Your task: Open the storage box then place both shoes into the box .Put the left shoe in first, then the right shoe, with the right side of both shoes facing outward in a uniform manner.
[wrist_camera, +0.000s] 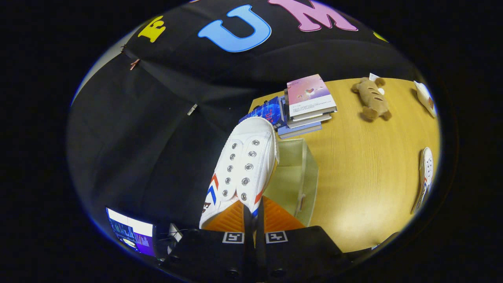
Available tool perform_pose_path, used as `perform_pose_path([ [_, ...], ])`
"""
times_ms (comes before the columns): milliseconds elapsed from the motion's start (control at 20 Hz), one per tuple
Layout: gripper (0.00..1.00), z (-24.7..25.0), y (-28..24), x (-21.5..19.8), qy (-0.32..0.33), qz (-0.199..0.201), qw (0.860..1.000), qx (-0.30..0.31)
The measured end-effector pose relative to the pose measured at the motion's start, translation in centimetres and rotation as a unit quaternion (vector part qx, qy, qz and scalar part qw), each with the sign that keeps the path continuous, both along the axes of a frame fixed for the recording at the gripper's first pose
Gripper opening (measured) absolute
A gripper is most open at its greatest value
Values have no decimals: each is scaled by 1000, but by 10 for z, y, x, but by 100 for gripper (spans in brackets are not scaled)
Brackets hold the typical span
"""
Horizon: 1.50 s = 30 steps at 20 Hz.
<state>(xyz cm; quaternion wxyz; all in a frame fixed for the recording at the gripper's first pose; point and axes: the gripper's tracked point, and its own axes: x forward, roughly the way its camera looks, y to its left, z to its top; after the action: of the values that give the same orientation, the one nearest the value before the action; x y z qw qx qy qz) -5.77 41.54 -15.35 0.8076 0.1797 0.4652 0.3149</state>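
My gripper point(254, 214) is shut on a white canvas shoe point(240, 165), both fingers pinching the edge of its opening. The shoe has metal eyelets and red and blue stripes on its sides, and its toe points away from me. It hangs in the air over the near corner of the table, partly in front of the pale translucent storage box point(298, 177), which stands just ahead and to the right of the fingers. The second white shoe point(424, 177) lies on its side on the wooden table point(365, 177), far to the right.
A stack of books point(308, 104) sits beyond the box, with a blue book point(267, 112) beside it. A brown plush toy point(371, 100) lies farther back. A white object point(426, 98) rests at the far right. A lit screen point(131, 232) glows low at the left.
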Motion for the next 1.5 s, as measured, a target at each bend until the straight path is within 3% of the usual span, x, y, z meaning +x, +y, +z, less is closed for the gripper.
perform_pose_path([
  [300,5,-46,44,-12,27,11,999,-43],
  [550,5,-86,56,-18,42,9,994,-98],
  [850,6,-117,73,-14,52,17,991,-120],
  [1050,29,-93,92,-20,48,33,996,-72],
  [1200,100,-65,74,-18,0,51,997,-60],
  [1500,99,-23,-16,1,-98,29,992,-70],
])
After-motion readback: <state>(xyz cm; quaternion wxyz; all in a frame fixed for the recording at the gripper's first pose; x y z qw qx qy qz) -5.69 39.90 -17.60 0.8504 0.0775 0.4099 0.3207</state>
